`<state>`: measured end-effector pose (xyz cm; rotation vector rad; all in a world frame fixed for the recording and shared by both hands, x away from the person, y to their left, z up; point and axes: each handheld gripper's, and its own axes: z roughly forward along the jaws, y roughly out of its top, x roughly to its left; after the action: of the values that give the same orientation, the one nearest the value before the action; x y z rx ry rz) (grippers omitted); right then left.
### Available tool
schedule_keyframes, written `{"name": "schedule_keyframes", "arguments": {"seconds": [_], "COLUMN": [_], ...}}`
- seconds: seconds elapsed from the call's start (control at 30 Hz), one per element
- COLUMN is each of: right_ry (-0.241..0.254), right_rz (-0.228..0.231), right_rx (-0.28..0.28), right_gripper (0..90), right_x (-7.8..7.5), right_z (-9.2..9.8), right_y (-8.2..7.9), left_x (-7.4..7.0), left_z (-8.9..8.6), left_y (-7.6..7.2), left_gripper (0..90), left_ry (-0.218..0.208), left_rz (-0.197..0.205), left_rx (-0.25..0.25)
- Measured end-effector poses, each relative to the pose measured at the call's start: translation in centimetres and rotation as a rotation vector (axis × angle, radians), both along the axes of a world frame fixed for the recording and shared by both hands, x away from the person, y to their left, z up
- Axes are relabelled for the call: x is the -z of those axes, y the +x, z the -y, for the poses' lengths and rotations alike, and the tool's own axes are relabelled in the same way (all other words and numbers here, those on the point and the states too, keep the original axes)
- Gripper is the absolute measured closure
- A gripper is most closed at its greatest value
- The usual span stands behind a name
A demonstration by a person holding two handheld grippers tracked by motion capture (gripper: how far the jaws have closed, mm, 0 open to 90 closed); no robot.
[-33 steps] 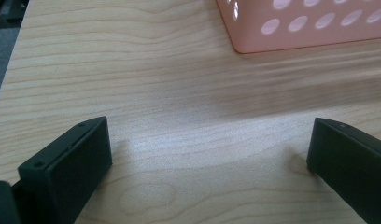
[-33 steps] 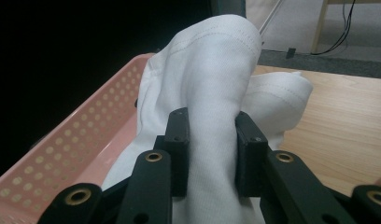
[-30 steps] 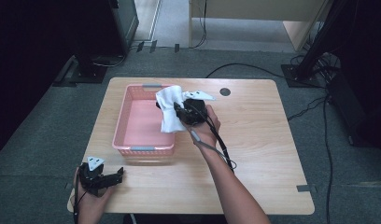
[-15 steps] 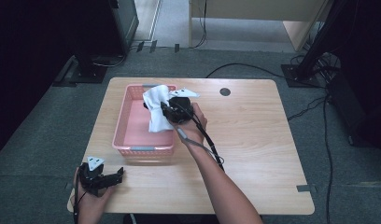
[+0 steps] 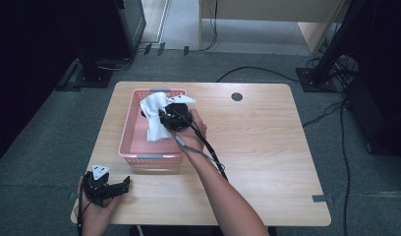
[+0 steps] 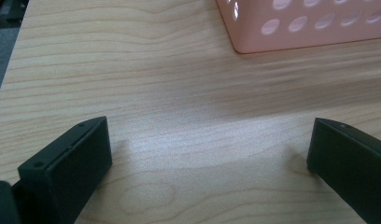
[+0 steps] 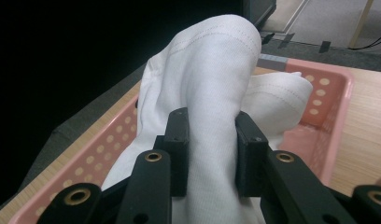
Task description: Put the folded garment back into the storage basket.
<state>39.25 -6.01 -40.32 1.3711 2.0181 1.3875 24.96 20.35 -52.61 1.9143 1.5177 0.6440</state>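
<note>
White cotton cloth (image 7: 212, 93): pinched in right gripper (image 7: 212, 154) fingers over pink perforated plastic basket (image 5: 134, 147); its lower end hidden. Left gripper (image 6: 209, 154): fingers spread, low over bare wooden tabletop (image 6: 179, 93).

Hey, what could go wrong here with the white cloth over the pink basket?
1. The right gripper pinches only a bunched fold of the white cloth, so it might slip free early.
2. Cloth hangs close to the rim of the pink basket; part could drape outside when released.
3. The left gripper rests open on the table, not steadying the basket, which may shift if the cloth drags.
</note>
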Motion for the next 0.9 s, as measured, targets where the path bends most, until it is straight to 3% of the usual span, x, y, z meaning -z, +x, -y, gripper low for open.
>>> {"name": "schedule_keyframes", "arguments": {"seconds": [0.43,0.9], "right_ry": [-0.012,-0.013], "right_rz": [-0.023,-0.046], "right_rx": [-0.011,0.028], "right_gripper": [72.3,72.1], "right_x": [1.2,3.5], "right_z": [-2.0,-4.3], "right_y": [0.7,2.4], "left_x": [0.0,0.0], "left_z": [0.0,0.0], "left_y": [0.0,0.0], "left_gripper": [0.0,0.0], "left_ry": [0.002,0.001], "left_rz": [0.001,0.000], "left_rx": [0.001,0.003]}}
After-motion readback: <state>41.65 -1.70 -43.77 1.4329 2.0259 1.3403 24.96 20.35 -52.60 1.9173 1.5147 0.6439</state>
